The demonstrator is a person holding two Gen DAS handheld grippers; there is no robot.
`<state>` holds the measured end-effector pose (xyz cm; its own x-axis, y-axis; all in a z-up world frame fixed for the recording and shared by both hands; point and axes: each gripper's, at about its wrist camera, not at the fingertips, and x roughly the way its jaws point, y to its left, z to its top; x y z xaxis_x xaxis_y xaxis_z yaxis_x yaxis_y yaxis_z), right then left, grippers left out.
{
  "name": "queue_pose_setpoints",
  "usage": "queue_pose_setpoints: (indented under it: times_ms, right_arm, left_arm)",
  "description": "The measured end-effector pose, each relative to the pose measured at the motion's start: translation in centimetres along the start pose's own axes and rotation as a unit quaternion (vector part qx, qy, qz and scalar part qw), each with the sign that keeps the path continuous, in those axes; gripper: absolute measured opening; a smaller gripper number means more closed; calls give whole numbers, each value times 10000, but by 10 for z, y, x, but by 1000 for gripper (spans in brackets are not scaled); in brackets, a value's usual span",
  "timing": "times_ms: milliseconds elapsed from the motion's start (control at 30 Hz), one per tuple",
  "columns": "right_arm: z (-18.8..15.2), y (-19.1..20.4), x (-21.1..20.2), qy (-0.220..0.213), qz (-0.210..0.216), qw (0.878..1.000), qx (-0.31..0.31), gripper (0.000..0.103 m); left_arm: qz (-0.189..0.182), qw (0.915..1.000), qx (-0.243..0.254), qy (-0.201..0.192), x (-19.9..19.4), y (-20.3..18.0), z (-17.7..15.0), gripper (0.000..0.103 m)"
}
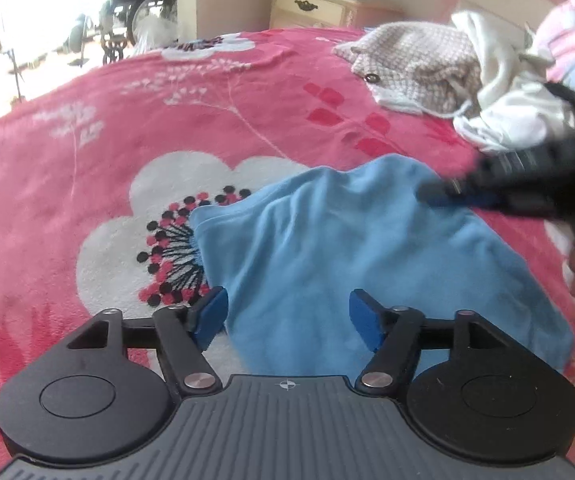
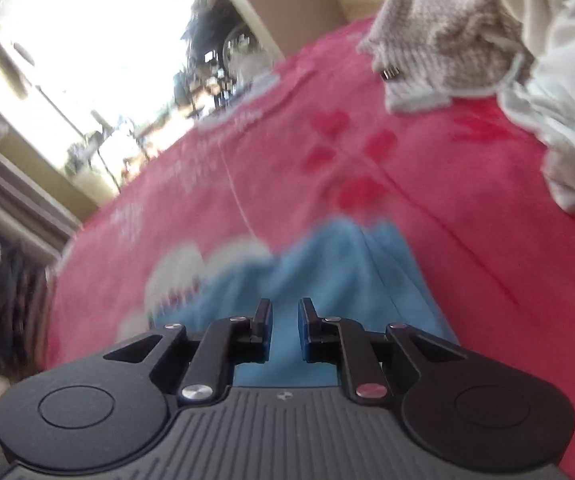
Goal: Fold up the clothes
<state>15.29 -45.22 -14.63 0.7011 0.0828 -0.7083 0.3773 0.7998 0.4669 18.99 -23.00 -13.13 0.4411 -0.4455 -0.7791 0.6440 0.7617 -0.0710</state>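
Lying part-folded on the pink floral bed blanket [image 1: 67,152], the soft blue garment [image 1: 347,248] was unheld: left gripper [image 1: 287,312] jaws wide, right gripper [image 2: 285,330] jaws nearly closed, empty; a heap of pale clothes [image 1: 467,80] was left unfolded.

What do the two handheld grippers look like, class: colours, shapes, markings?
Both match. The left gripper and right gripper have a ribbed grey body with a small crosshair mark, two round black discs, black linkage arms on silver pivots, and blue pads on the fingers. No cables or sleeves show.

Left wrist: you look down, close over the blue cloth [image 1: 367,248].
Right wrist: tilted, closer.
Shared: blue cloth [image 2: 339,264], pink blanket [image 1: 207,120].
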Motion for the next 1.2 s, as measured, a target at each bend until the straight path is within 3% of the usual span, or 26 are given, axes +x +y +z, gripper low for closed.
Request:
queue_pose_setpoints:
  times_ms: [133, 233, 467, 833, 967, 1067, 1200]
  right_arm:
    - [-33, -4, -20, 117, -287, 9990, -315, 15]
    - [-45, -8, -23, 198, -387, 9987, -265, 15]
    - [-52, -1, -30, 157, -319, 9986, -383, 15]
    - [-60, 2, -26, 418, -519, 9956, -656, 15]
    - [-54, -20, -31, 169, -731, 9972, 17, 14]
    - [-51, -21, -45, -201, -951, 9952, 56, 15]
    - [-42, -24, -60, -484, -921, 9946, -4, 18]
  left_arm:
    - [100, 9997, 231, -41, -8, -22, -6, 102]
    - [243, 9994, 220, -77, -12, -32, -12, 103]
    - [460, 9979, -215, 405, -9, -33, -13, 103]
    - [870, 9916, -370, 878, 2, -27, -19, 103]
    - [868, 9913, -350, 925, 3, -25, -20, 103]
    - [927, 9903, -341, 972, 6, -24, -21, 103]
    - [856, 9917, -423, 856, 4, -13, -22, 103]
